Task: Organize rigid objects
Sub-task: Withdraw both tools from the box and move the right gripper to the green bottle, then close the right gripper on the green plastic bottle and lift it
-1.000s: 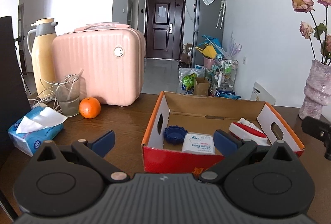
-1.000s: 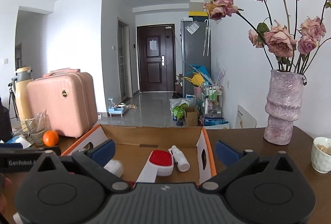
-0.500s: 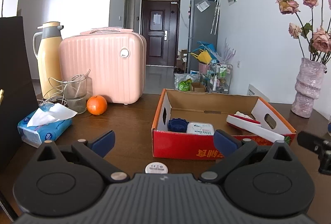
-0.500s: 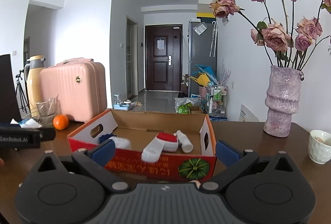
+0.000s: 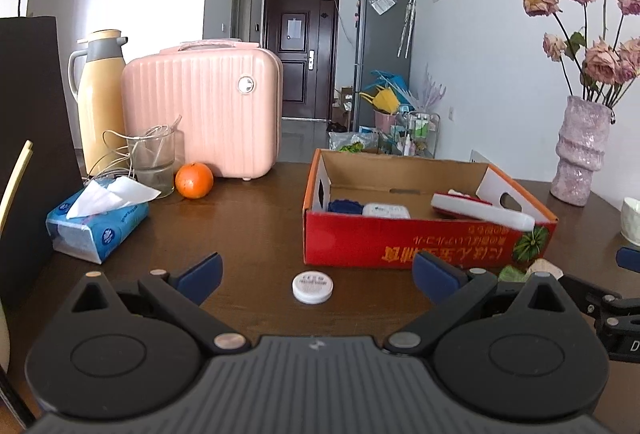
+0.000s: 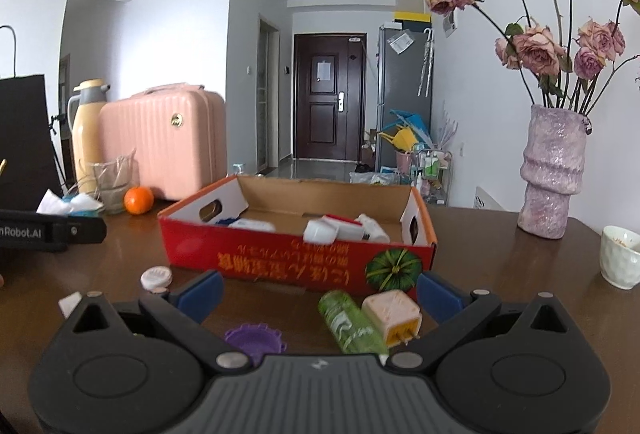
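Two grippers, left gripper (image 5: 316, 270) and right gripper (image 6: 320, 288), hover wide and empty near the cardboard box (image 6: 296, 258), probably choosing. The white cap (image 5: 312, 286), green bottle (image 6: 352, 322) and plug (image 6: 394, 316) wait in front of it.

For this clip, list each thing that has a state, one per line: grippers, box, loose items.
Left gripper: open, empty.
Right gripper: open, empty.
Cardboard box: open top, partly filled.
White round tin: closed, flat on the table, outside the box.
Green bottle: lying on its side, outside the box.
Plug adapter: on its side, prongs facing the camera.
Purple cap: loose on the table.
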